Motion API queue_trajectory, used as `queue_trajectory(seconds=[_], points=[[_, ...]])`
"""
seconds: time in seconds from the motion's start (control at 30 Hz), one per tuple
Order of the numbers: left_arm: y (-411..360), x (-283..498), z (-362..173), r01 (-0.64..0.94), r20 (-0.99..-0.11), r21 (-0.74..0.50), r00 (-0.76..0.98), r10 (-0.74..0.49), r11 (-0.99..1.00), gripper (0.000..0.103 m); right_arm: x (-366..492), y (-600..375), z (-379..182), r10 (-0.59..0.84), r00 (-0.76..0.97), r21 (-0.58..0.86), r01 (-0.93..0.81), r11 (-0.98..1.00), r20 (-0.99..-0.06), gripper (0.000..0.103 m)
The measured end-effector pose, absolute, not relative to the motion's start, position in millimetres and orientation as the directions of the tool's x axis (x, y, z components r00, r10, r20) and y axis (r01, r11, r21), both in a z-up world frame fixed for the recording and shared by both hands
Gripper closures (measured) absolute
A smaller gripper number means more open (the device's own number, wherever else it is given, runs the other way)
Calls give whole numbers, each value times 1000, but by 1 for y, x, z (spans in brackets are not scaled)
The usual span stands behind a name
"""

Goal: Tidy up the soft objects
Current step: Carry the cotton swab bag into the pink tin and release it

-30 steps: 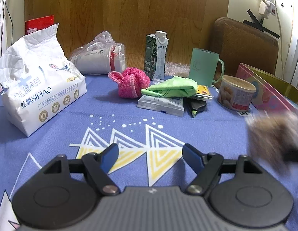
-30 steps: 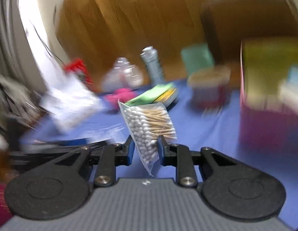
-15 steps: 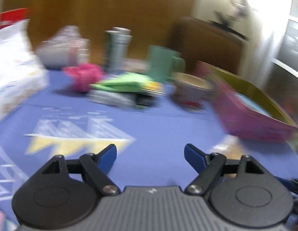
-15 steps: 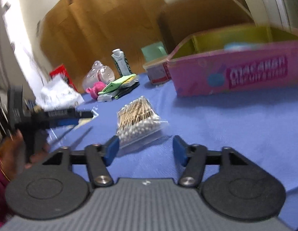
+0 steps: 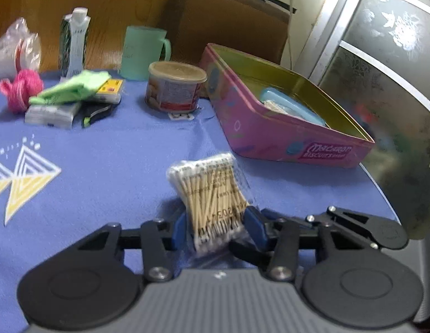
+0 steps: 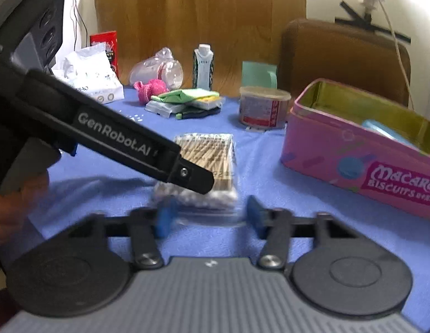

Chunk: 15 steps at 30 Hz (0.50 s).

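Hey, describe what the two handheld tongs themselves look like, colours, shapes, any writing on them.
Both tongs share one build: a ribbed grey body, two round black discs, black linkage arms with silver screws, and blue pads. The left tongs show this in their own view; seen side-on from the right wrist view they carry white "GenRobot.AI" lettering. The right tongs match. No cables show on them.

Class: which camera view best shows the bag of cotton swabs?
The left wrist view: the bag of cotton swabs fills its centre, gripped by the left gripper. In the right wrist view the left gripper's black finger crosses the bag.
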<state>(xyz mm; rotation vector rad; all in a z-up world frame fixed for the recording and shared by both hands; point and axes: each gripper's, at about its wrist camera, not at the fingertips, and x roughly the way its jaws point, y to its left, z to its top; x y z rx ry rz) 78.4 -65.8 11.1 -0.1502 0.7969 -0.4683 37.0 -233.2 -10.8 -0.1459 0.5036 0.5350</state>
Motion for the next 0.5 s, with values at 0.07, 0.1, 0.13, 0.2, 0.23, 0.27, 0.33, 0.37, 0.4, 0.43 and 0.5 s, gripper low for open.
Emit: queue_trajectory(seconds=[0.07, 0.1, 0.13, 0.2, 0.23, 0.27, 0.33, 0.37, 0.4, 0.43, 0.5], points=[[-70, 78, 23, 381, -628, -296, 614, -479, 876, 65, 33, -240, -9, 475, 745, 25, -526, 850, -469, 72], [-74, 79, 31, 403, -610, -289, 621, -492, 868, 65, 30, -242, -7, 481, 749, 33, -526, 850, -456, 77], [-80, 80, 38, 420, -595, -276, 632, -497, 865, 65, 27, -245, -4, 483, 759, 27, -525, 851, -436, 79], [-92, 87, 53, 458, -564, -258, 644, -517, 851, 65, 21, -244, 4, 454, 804, -22, -500, 866, -383, 80], [-97, 91, 60, 474, -549, -251, 648, -528, 844, 65, 20, -245, 9, 432, 830, -49, -477, 877, -353, 80], [-105, 96, 68, 493, -533, -240, 653, -538, 836, 65, 21, -249, 14, 408, 855, -63, -449, 891, -320, 80], [-120, 108, 81, 520, -510, -221, 660, -552, 825, 65, 28, -261, 25, 381, 885, -48, -407, 912, -267, 80], [-128, 114, 85, 531, -501, -206, 665, -555, 822, 65, 33, -266, 29, 367, 896, -40, -389, 921, -251, 80], [-137, 122, 88, 541, -493, -187, 671, -554, 820, 64, 40, -272, 34, 350, 906, -34, -368, 929, -239, 80], [-147, 132, 89, 545, -488, -171, 677, -551, 821, 64, 48, -276, 37, 334, 914, -30, -350, 936, -231, 80], [-161, 150, 89, 543, -491, -160, 681, -544, 824, 63, 67, -286, 41, 303, 927, -19, -315, 949, -221, 80]])
